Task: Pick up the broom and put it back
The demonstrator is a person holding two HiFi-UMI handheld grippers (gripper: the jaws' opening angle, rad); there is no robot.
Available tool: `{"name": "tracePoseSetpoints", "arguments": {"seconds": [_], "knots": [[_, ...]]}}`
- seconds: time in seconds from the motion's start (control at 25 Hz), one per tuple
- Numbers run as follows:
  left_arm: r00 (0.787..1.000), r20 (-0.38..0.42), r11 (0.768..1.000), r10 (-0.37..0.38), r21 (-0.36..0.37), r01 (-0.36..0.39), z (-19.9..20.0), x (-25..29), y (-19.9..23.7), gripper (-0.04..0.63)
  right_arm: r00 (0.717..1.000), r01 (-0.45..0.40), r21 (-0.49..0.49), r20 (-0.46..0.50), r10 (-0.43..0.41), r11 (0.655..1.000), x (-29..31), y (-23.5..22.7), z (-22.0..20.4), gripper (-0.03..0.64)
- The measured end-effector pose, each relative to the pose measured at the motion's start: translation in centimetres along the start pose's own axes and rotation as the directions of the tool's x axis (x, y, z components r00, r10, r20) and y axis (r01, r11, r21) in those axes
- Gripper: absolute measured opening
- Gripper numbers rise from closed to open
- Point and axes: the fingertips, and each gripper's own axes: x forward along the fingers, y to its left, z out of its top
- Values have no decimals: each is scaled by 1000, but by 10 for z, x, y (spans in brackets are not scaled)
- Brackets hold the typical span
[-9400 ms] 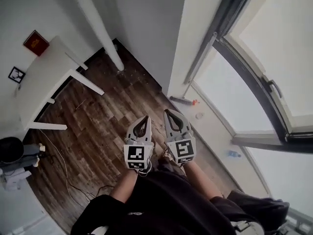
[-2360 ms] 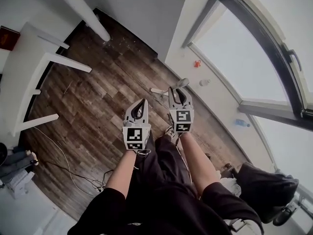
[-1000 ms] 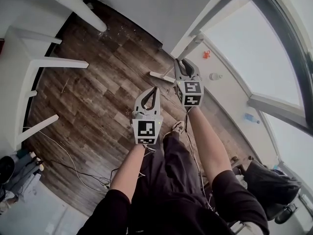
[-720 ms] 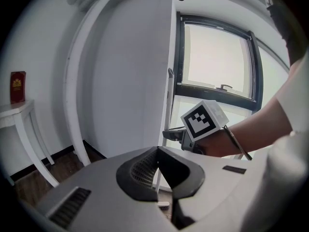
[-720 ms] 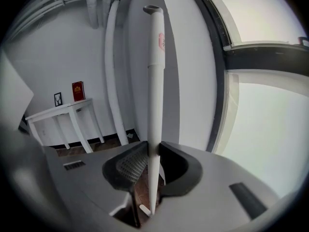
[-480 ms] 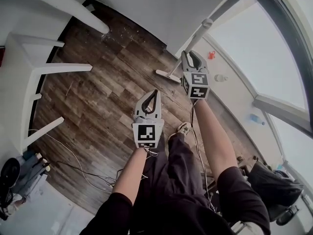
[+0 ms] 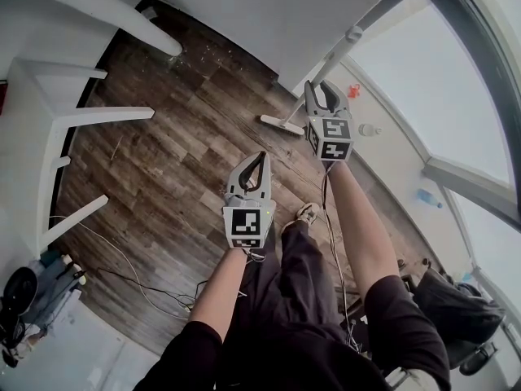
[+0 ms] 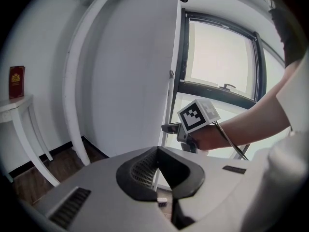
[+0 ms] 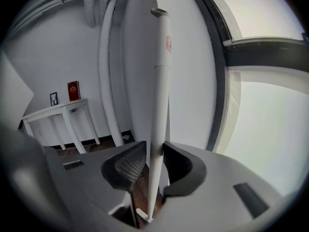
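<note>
The white broom stands nearly upright by the wall corner beside the window, with its handle (image 7: 335,58) (image 9: 161,81) above and its head (image 7: 281,125) on the wood floor. My right gripper (image 7: 324,85) (image 9: 154,151) has the handle between its jaws. They have just been opening: the handle rests against the right pad and a thin gap shows at the left pad. My left gripper (image 7: 259,156) (image 8: 158,150) hangs over the floor nearer me, shut and empty, well apart from the broom.
A white table (image 7: 41,120) stands at the left and a white pipe (image 7: 122,15) runs along the wall. Crumbs lie near the baseboard (image 7: 203,55). Cables (image 7: 138,275) trail on the floor. The window sill (image 7: 391,165) carries an orange item (image 7: 353,90) and a bottle (image 7: 425,195).
My right gripper carried the broom farther toward the wall corner and the handle now stands steeper. The left gripper stayed about where it was.
</note>
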Motion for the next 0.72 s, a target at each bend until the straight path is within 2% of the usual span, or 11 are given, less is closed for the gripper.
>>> {"name": "tracePoseSetpoints", "arguments": {"seconds": [0.4,0.6,0.72], "knots": [[1000,-13,1000,-3,-9,3,-10,-2,-1,2,1000,12,0,-1,-12,1000,2,-8,0,109],[1000,-8,1000,-3,-15,3,-7,-3,1,2,999,-41,1,16,41,999,-8,14,0,91],[1000,1,1000,-3,-10,3,-2,-4,2,2,997,-69,53,23,68,996,-11,29,0,89]]}}
